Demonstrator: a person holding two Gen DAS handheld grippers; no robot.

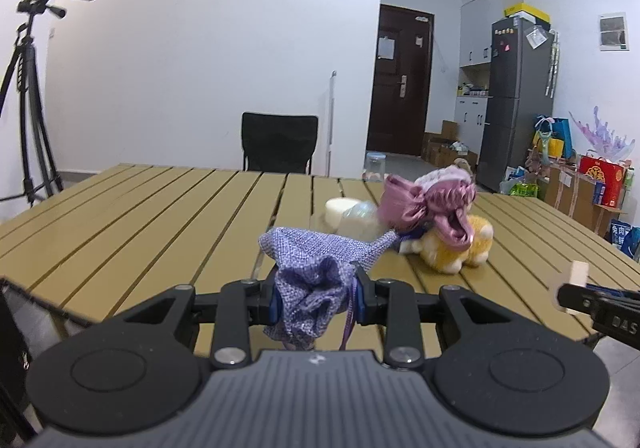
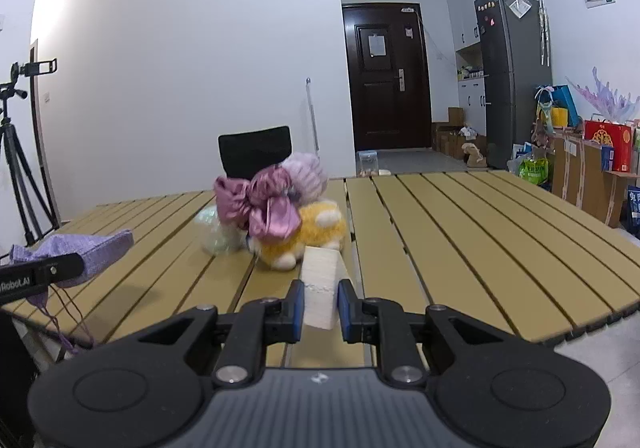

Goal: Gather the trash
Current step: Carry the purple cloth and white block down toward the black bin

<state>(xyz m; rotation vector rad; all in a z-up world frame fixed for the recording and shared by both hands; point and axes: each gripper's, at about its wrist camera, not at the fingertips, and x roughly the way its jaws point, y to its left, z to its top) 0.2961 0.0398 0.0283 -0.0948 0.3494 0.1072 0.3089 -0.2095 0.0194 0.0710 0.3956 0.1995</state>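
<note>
My left gripper (image 1: 319, 294) is shut on the bunched mouth of a lilac cloth drawstring bag (image 1: 316, 260), held above the near edge of the slatted wooden table (image 1: 160, 216). The same bag (image 2: 80, 252) shows at the left in the right wrist view. My right gripper (image 2: 320, 306) is shut on a pale foam block (image 2: 320, 280), seen too at the right edge of the left wrist view as the foam block (image 1: 576, 274). Farther on the table lie a crumpled clear plastic bottle (image 1: 358, 222), a yellow plush toy (image 2: 316, 236) and a pink satin bow (image 2: 264, 208).
A black chair (image 1: 280, 140) stands behind the table. A tripod with a camera (image 1: 28, 96) is at the left. A dark door (image 2: 386, 76), a grey fridge (image 2: 508, 76), cardboard boxes and gift bags (image 2: 600, 144) fill the right side. A clear jar (image 1: 375, 165) stands at the far table edge.
</note>
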